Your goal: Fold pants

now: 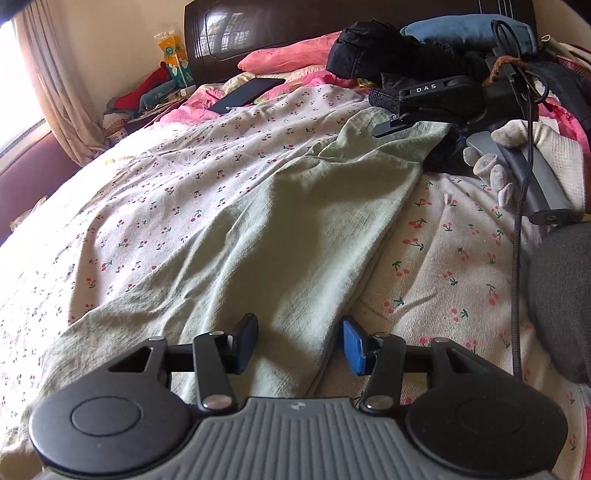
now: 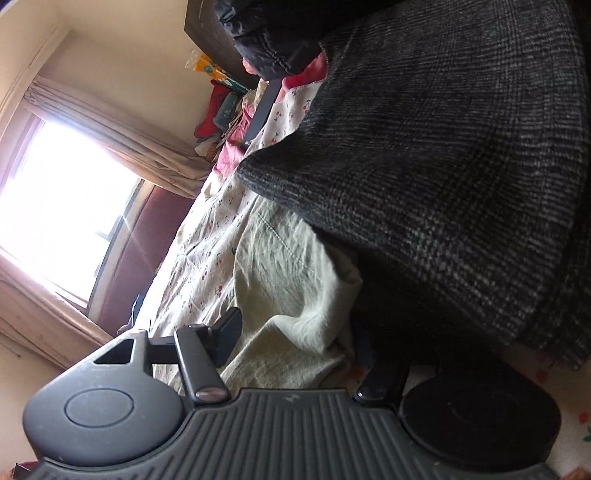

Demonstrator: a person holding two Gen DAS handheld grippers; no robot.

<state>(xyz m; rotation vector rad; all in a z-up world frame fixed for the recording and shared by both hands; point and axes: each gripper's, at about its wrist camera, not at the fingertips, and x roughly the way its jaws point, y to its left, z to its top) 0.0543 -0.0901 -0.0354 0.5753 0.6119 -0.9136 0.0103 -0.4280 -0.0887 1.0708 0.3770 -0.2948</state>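
Note:
Pale green pants point(image 1: 280, 221) lie lengthwise on a cherry-print sheet point(image 1: 155, 177), wrinkled, one end near me and the other far away. My left gripper point(image 1: 300, 338) hovers just over the near end, open, with its pads apart and the cloth lying loose under them. At the far end, a gloved hand point(image 1: 517, 147) holds my right gripper point(image 1: 384, 116). In the right wrist view that gripper point(image 2: 299, 343) is rolled on its side and open. A fold of the pants point(image 2: 295, 295) lies between its fingers; its right finger is in shadow.
A dark grey plaid garment point(image 2: 443, 166) looms right beside the right gripper. A black jacket point(image 1: 369, 48), blue cushion point(image 1: 469, 29) and pink pillow point(image 1: 291, 55) crowd the headboard point(image 1: 280, 18). A black flat device point(image 1: 247, 94) lies on the sheet. A cable point(image 1: 519, 240) hangs at right.

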